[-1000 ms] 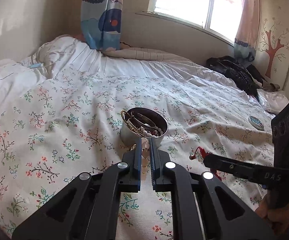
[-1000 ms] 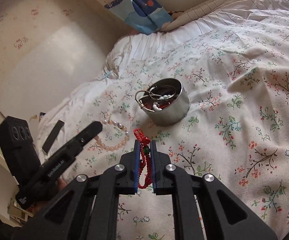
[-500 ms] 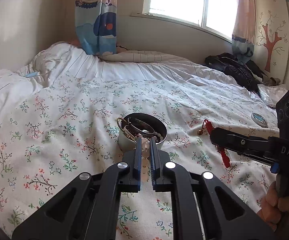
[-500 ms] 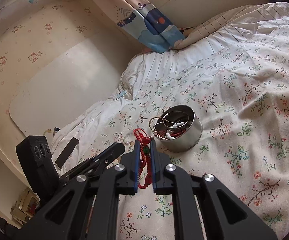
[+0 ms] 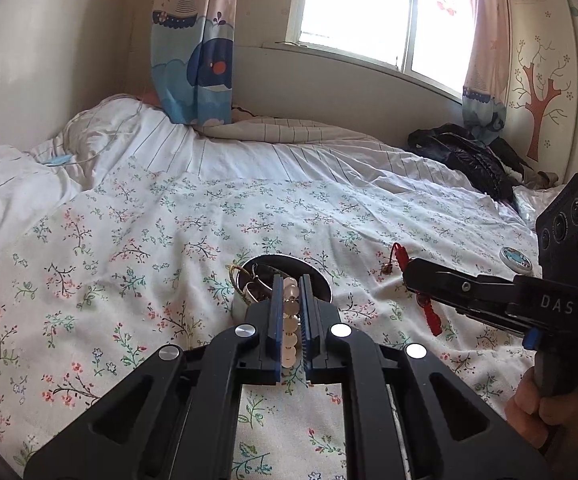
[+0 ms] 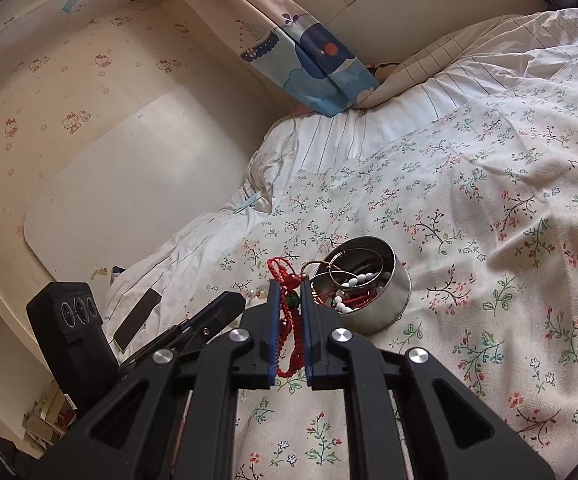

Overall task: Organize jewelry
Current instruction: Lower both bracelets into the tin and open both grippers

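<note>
A round metal tin point(image 5: 245, 302) point(image 6: 385, 300) with bangles and bead strings in it sits on the floral bedspread. My left gripper point(image 5: 289, 286) is shut on a pale pink bead bracelet point(image 5: 290, 334), held just in front of the tin. My right gripper point(image 6: 289, 284) is shut on a red cord bracelet point(image 6: 289, 320) with a green bead, lifted off the bed to the left of the tin. In the left wrist view the right gripper point(image 5: 407, 276) comes in from the right with the red cord point(image 5: 429, 312) dangling below it. The left gripper's fingers point(image 6: 225, 304) show at lower left in the right wrist view.
The floral bedspread point(image 5: 129, 264) spreads all around the tin. A small round lidded box point(image 5: 515, 259) lies at the far right of the bed, with dark clothing point(image 5: 465, 158) beyond. A hand point(image 5: 549, 408) grips the right tool. A dark phone point(image 6: 137, 318) lies at the bed's left edge.
The right gripper has lifted the red cord bracelet off the bed and carried it closer to the tin. The left gripper keeps its hold on the pale beads and has barely moved.
</note>
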Available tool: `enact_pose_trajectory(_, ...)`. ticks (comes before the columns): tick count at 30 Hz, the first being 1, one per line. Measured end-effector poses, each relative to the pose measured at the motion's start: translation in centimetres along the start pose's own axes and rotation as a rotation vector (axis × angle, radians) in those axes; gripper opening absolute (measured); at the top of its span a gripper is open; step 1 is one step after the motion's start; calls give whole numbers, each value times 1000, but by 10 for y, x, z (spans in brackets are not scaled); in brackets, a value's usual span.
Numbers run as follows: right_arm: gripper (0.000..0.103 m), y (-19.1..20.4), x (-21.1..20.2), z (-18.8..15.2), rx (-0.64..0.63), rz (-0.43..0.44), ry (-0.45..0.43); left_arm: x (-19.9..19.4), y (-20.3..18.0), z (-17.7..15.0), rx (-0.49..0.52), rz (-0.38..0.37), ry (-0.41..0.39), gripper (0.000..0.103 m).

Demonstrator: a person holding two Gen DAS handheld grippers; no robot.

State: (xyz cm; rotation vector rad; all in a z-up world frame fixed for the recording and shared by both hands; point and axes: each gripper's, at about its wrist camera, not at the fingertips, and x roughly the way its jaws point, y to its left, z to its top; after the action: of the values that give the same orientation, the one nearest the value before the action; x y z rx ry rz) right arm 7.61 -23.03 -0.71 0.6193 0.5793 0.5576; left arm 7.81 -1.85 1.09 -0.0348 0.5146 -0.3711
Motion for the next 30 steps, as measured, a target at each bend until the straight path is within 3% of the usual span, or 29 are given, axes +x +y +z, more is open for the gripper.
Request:
enact_pose_trajectory(16,11,-5,25,25,-34,9,-4,21,-4,22,-7,-18,-36,7)
enact_pose_trajectory(30,11,-18,54,34,-38,-23,26,51,-3,31,-23,-45,-14,7)
